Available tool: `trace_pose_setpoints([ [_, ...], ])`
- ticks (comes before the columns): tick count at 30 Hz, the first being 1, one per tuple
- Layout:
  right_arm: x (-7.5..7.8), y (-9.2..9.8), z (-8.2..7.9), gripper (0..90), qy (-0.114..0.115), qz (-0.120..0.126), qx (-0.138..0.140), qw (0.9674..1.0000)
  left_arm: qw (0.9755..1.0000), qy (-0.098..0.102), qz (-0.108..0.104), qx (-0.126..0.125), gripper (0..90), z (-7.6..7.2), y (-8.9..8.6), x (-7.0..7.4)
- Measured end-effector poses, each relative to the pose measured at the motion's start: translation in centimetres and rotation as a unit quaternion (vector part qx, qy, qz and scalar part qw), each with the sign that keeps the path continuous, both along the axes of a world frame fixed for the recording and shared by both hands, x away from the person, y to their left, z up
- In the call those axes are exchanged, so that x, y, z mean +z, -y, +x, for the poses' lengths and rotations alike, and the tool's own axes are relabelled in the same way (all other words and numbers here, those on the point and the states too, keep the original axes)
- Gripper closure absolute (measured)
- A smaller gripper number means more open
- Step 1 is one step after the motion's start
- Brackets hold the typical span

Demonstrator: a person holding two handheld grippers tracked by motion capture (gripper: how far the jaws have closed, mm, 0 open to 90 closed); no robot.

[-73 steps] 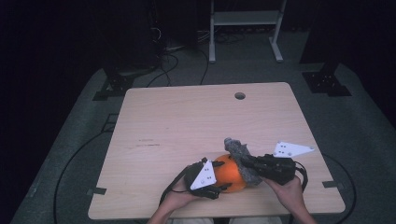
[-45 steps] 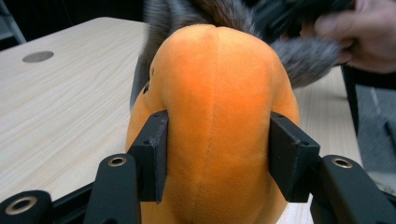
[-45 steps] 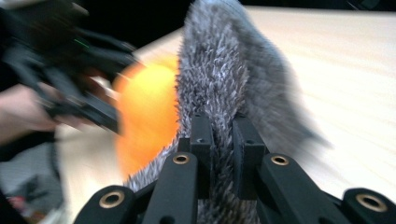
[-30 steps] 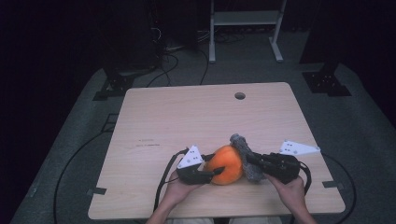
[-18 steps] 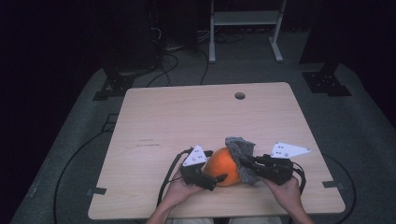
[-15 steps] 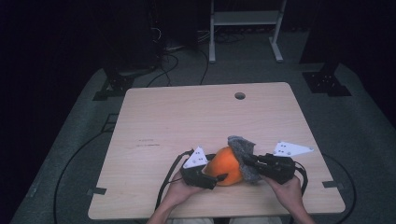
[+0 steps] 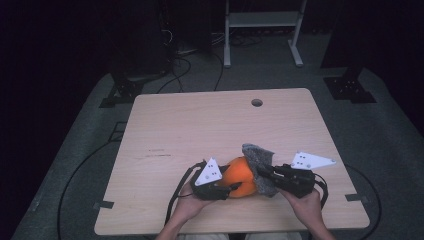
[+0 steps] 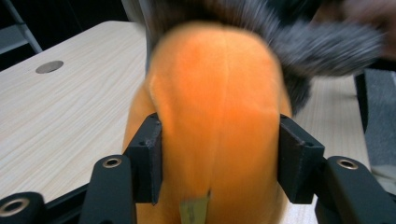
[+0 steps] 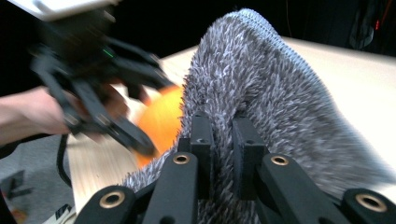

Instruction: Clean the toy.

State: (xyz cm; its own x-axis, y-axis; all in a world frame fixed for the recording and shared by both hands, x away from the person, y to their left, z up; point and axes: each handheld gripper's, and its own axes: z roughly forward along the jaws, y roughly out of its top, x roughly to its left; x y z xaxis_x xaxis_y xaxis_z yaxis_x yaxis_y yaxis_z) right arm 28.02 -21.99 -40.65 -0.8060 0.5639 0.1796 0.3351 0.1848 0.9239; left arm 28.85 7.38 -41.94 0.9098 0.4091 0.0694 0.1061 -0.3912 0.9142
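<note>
Since the earlier frames the left gripper [image 7: 231,188] has swung round the orange plush [image 7: 241,176] from its near side to its left flank; its jaws have just been closing and now press the plush from both sides, as the left gripper view confirms. The table [image 7: 200,125], pale wood with a cable hole [image 7: 257,102] near its far edge, carries the plush near its front edge, right of centre. The grey furry cover [image 7: 260,162] drapes the plush's right side. The right gripper [image 7: 264,172] is pressed together, pinching that cover. Judged step: pulling the cover over or off the plush, which one I cannot tell. Next move calls for a steady left hold against the right's pull. Room: dark, cables on floor.
</note>
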Motion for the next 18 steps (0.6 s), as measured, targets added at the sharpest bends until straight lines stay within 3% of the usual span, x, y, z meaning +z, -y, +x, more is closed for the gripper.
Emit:
trace_pose_setpoints([
  [1, -0.7, 0.4, 0.5, 80.3, -0.021, -0.007, -0.011, 0.9997, 1.0, -0.002, 0.0, -0.001, 43.0, 0.0, -0.1, 0.1],
  [3, -1.3, 0.9, 0.9, 80.3, -0.038, 0.0, -0.017, 0.9991, 0.9998, -0.001, 0.017, -0.004, 42.9, 0.0, -0.2, 0.1],
  [7, 0.6, 0.3, -0.3, 80.3, 0.007, 0.028, 0.006, 0.9996, 0.9997, -0.003, 0.023, -0.007, 43.1, 0.0, 0.3, -0.1],
  [9, 1.1, -0.6, -0.7, 80.3, 0.02, 0.013, 0.017, 0.9996, 0.9998, -0.008, 0.016, -0.012, 43.8, 0.0, 0.2, 0.0],
  [11, 0.5, -1.0, -0.5, 80.3, 0.015, 0.003, 0.02, 0.9997, 0.9998, -0.011, 0.015, -0.012, 44.0, 0.0, 0.2, 0.1],
  [16, -1.3, 0.6, 1.0, 80.3, -0.041, 0.0, -0.016, 0.999, 0.9998, -0.011, 0.018, -0.006, 44.4, 0.1, -0.3, 0.2],
  [18, -0.9, 0.8, 0.7, 80.2, -0.032, 0.012, -0.017, 0.9993, 0.9996, -0.007, 0.025, -0.006, 44.5, 0.0, 0.0, 0.1],
])
